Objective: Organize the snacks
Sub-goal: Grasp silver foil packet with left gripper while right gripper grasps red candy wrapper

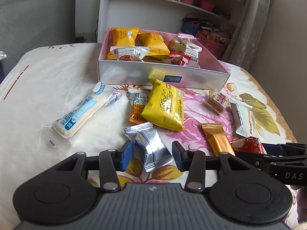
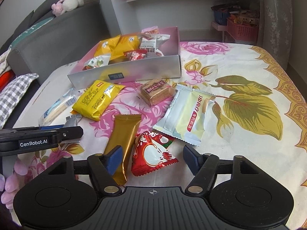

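Note:
A silver box (image 1: 134, 72) with a pink inside holds several snack packets; it also shows in the right wrist view (image 2: 153, 69). My left gripper (image 1: 151, 155) is open with a silver foil packet (image 1: 151, 145) between its fingers. My right gripper (image 2: 151, 159) is open around a red triangular packet (image 2: 153, 153), with a gold bar packet (image 2: 122, 141) by its left finger. Loose on the cloth lie a yellow packet (image 1: 165, 107), an orange packet (image 1: 137, 105), a long white bread packet (image 1: 80, 111), a wafer packet (image 2: 155, 92) and a pale green packet (image 2: 188, 117).
The floral cloth (image 2: 239, 72) covers the table, whose edge runs at the right. A grey sofa (image 1: 34, 15) stands at the left, white shelves (image 1: 172, 2) behind the box and pink baskets (image 2: 241, 28) at the back right.

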Tool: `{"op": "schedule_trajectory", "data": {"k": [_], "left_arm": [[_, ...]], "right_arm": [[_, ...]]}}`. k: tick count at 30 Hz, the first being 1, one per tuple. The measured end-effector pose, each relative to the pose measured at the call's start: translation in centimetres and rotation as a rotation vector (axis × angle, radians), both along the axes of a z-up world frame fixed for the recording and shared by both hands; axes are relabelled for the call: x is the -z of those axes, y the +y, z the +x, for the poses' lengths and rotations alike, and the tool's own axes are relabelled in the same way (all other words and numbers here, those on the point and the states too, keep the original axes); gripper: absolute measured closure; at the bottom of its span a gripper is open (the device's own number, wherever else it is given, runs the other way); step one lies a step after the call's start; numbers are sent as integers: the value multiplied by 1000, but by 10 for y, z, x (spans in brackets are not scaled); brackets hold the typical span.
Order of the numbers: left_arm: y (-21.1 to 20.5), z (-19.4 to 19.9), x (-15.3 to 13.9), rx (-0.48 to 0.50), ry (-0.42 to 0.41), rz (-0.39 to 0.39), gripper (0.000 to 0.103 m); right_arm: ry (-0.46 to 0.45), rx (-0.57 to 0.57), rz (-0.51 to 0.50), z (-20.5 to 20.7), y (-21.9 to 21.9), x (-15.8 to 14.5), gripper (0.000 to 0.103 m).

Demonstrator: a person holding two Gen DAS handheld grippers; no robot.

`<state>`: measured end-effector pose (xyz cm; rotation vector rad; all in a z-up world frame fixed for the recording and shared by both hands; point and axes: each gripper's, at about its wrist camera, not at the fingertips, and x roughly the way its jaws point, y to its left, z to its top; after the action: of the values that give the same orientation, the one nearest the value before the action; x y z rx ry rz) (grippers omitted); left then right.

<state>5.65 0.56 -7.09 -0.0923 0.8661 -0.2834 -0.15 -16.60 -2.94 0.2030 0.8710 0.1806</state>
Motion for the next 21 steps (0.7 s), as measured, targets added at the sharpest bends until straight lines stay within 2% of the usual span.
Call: {"op": "schedule_trajectory", "data": {"k": [2,4,10,14,21], "left_arm": [[0,0,0,7,4,1,74],[-1,0,-1,19,7,6,80],[-5,-2,-3,39,6,25,85],[-4,-3,-5,47,10,25,89],[-3,-4,-10,59,25,18,92]], "right_arm": [[-6,-4,4,0,0,-2,55],[-10,-7,0,0,1,-3,62],[-15,-13,-8,-1,4,-6,64],[-19,-11,2,-1,2,-10,72],[-20,-5,11,-1,0,-12,73]]}}
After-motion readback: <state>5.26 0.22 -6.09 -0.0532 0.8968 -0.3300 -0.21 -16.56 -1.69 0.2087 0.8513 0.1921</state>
